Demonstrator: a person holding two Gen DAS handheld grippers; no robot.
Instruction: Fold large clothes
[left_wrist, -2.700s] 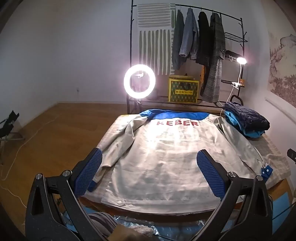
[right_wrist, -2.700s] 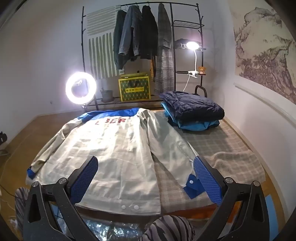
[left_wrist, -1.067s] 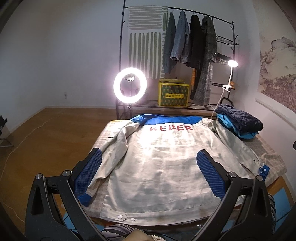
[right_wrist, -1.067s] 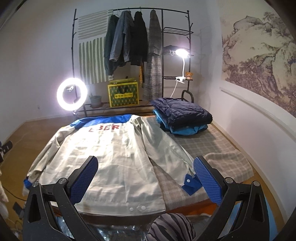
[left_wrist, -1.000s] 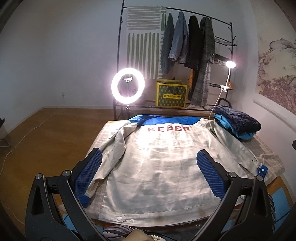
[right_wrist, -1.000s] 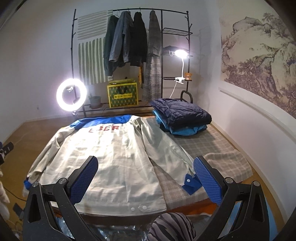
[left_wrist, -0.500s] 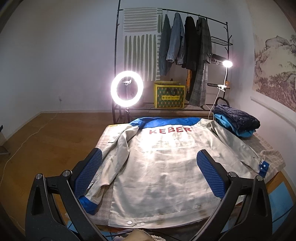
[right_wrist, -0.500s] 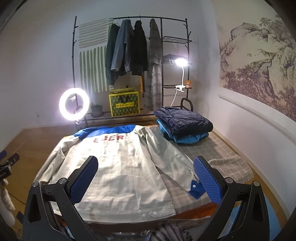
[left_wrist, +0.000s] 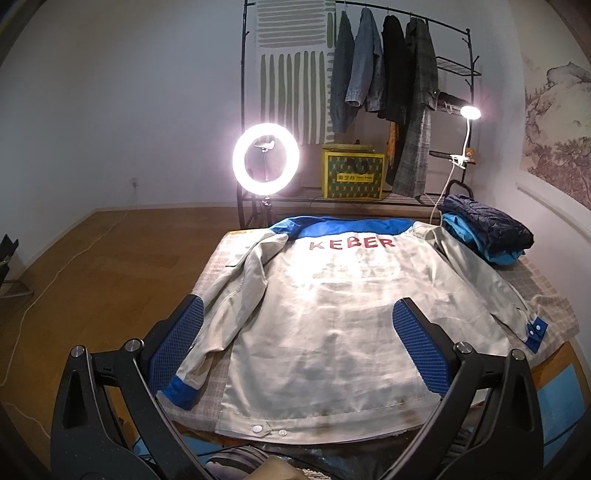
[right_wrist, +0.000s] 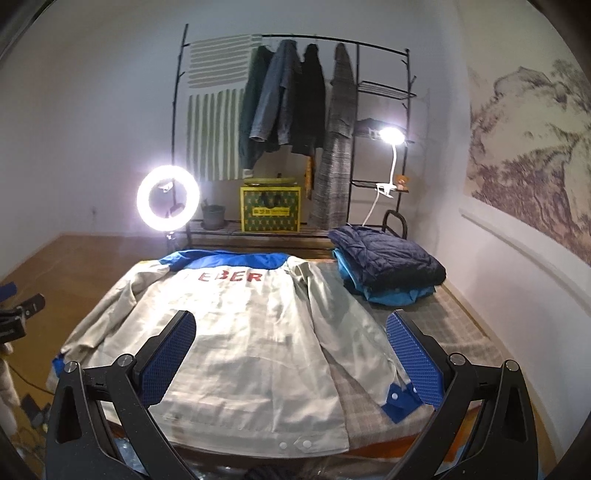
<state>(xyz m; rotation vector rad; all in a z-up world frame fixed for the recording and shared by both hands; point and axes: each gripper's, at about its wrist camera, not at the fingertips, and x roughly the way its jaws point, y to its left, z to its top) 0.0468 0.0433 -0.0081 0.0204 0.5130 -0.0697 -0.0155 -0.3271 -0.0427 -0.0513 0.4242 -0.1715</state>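
We have the pale grey work jacket with blue collar, blue cuffs and red lettering (left_wrist: 332, 314) spread face down and flat on the checked grey bed cover (right_wrist: 454, 321), collar at the far end, hem with its two snap buttons at the near edge, both sleeves lying out to the sides. By our reading the spreading step is done and no fold has been started, so we are at the opening of the fold itself

Our left gripper (left_wrist: 299, 347) hangs above the near hem with its jaws wide and nothing between the blue pads; our right gripper (right_wrist: 291, 362) hangs likewise, jaws wide and empty, nearer the jacket's right side

The next move, as we judge it, calls for bringing a sleeve in over the back: the left blue cuff (left_wrist: 183, 391) sits near the bed's near left edge and the right blue cuff (right_wrist: 400, 402) lies just beside our right pad, so each gripper would need to drop low and close on thin cloth without catching the bed cover beneath

As to containers, a yellow and green patterned box (right_wrist: 271, 208) stands on the low shelf of the black metal clothes rack (right_wrist: 406, 110); something lies on its top, but we cannot tell what it holds. A folded stack of dark navy and bright blue padded garments (right_wrist: 384, 264) rests on the far right of the bed, apart from the jacket
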